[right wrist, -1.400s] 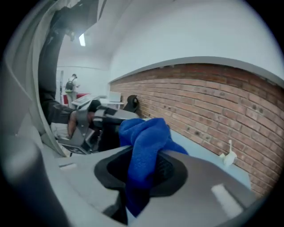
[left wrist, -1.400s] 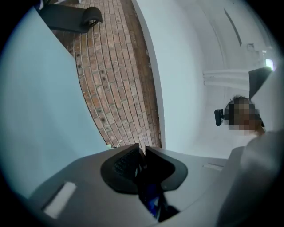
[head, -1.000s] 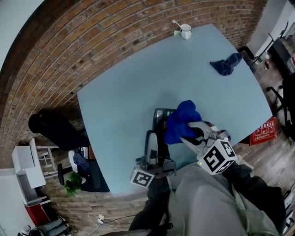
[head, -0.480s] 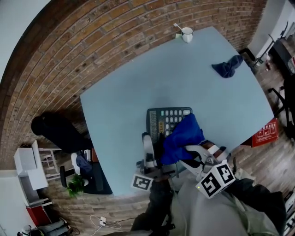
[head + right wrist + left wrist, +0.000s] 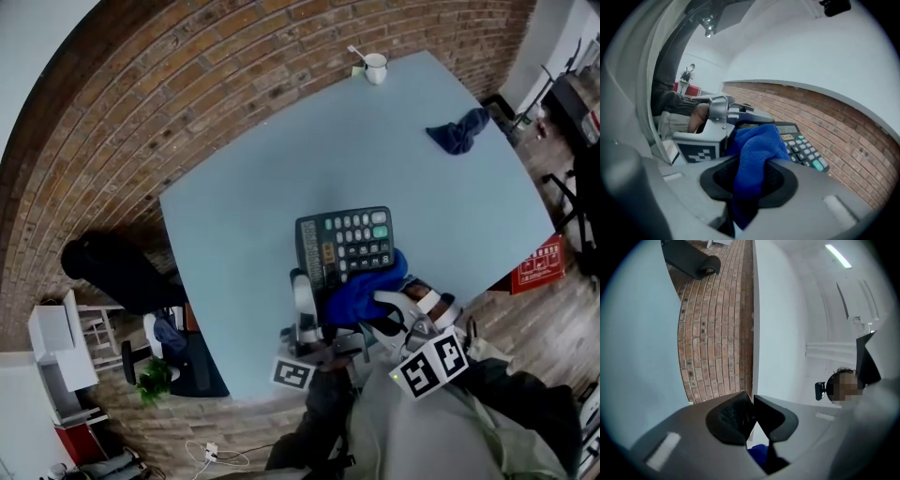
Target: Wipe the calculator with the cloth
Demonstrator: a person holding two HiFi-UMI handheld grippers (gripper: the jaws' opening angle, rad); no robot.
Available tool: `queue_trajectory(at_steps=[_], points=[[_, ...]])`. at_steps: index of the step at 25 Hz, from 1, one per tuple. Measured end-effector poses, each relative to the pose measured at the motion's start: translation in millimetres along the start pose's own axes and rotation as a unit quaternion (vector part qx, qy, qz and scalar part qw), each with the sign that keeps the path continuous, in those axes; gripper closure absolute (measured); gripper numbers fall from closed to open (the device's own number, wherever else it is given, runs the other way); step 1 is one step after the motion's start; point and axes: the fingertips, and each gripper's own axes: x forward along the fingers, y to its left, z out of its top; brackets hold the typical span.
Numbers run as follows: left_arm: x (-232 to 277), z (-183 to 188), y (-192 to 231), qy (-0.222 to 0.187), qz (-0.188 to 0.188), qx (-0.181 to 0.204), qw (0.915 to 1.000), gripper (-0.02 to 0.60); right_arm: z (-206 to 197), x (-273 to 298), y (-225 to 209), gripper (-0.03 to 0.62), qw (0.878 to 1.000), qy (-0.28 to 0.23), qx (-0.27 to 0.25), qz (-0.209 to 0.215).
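**Head view.** The calculator (image 5: 345, 246) is lying keys-up over the near part of the desk (image 5: 244, 187). The right hand-held gripper (image 5: 386, 307) is clamping the blue cloth (image 5: 361, 292). The cloth is bunching out past the jaws and covering the calculator's near right corner, touching the keys. The left hand-held gripper (image 5: 307, 298) is sitting against the calculator's near left edge.

**Left gripper view.** The jaws are meeting tip to tip with nothing showing between them, so whether they are gripping the calculator cannot be told.

**Right gripper view.** The cloth is filling the gap between the pads. The calculator's keys are showing just beyond it to the right, and the left hand-held gripper just beyond it to the left.

**Far side of the desk.** A second cloth (image 5: 458, 131) and a mug (image 5: 375, 67) are resting well apart from the calculator.
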Motion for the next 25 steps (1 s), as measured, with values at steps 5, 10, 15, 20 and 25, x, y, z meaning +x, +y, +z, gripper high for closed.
queue_trajectory(at_steps=[5, 10, 15, 20, 25], points=[[-2, 8, -6, -0.011, -0.014, -0.028, 0.9994, 0.537, -4, -23, -26, 0.497, 0.996, -0.044, 0.022, -0.073], [0, 13, -10, 0.013, -0.023, -0.028, 0.9993, 0.537, -1, -63, -92, 0.497, 0.979, -0.129, 0.051, -0.150], [2, -2, -13, 0.016, -0.038, -0.063, 0.9972, 0.537, -9, -57, -120, 0.497, 0.966, -0.167, 0.166, -0.109], [5, 5, -8, 0.025, -0.036, -0.059, 0.9973, 0.537, -8, -50, -45, 0.497, 0.951, -0.186, 0.243, 0.049], [3, 2, -14, 0.056, -0.063, -0.071, 0.9939, 0.537, -25, -69, -107, 0.497, 0.928, -0.225, 0.296, -0.034]])
